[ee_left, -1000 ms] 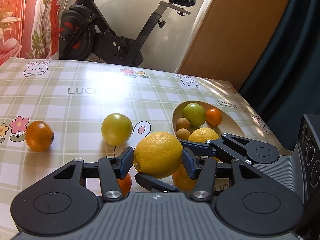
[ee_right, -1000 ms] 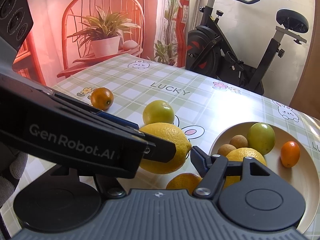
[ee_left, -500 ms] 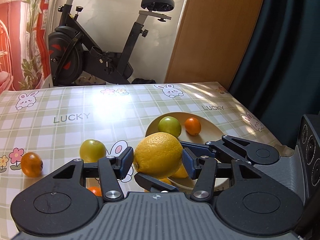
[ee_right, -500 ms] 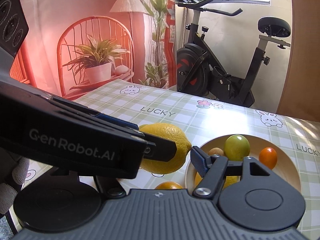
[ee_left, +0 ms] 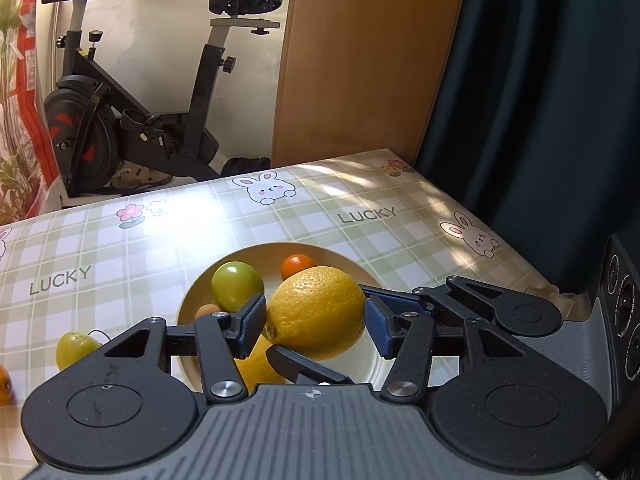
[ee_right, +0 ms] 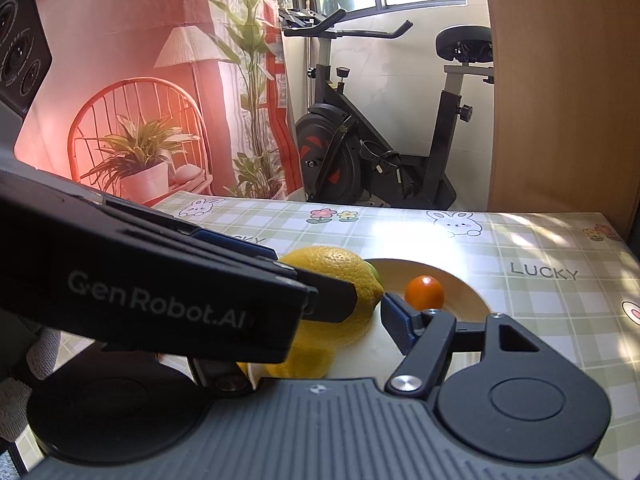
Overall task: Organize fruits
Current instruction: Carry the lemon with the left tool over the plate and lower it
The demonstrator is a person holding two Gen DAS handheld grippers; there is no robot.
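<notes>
Where the green-checked vinyl tablecloth [ee_left: 304,216] meets its far edge, a black exercise bike [ee_left: 132,120] stands. Angled downward over a round cream plate [ee_left: 192,300], the left gripper [ee_left: 316,320] pinches a large yellow lemon [ee_left: 316,312]. The right gripper [ee_right: 360,312] reaches alongside; I cannot tell whether its half-hidden jaws grip anything.

Bright sun glare on tablecloth [ee_left: 180,220], dappled shadows, fisheye-bent edges, sharp focus
</notes>
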